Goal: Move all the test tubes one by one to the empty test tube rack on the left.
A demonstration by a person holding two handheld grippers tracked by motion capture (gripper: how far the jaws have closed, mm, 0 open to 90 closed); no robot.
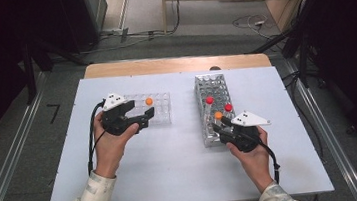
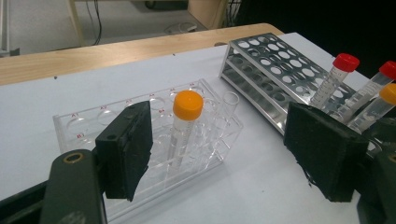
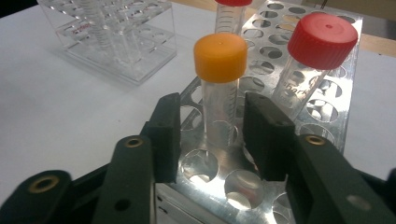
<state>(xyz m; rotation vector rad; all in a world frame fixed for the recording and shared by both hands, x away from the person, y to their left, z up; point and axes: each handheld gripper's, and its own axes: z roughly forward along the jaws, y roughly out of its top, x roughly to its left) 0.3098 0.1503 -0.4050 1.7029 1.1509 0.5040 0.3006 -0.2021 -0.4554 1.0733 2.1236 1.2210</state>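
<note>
The orange-capped tube (image 3: 219,98) stands upright in a hole near the close end of the metal rack (image 3: 280,51), and the right gripper (image 3: 212,140) has its two black jaws on either side of its clear barrel, just below the cap; a thin gap seems to remain at each pad, so the jaws read as drawn in around the tube, not yet pinching it, though whether either pad touches is hard to tell. The tube's foot is hidden inside the rack, and its printed scale is too faint to read. Its cap is plain orange, the barrel clear. Just beside it stands a red-capped tube (image 3: 322,42), and a second red-capped tube (image 3: 231,9) behind is cut off by the top edge. From the high view the rack lies right of centre on the white table (image 1: 173,161), with bare table towards the person. The left gripper (image 1: 133,118) rests with jaws spread wide at the clear plastic rack (image 2: 93,126), where another orange-capped tube (image 2: 187,121) stands.
</note>
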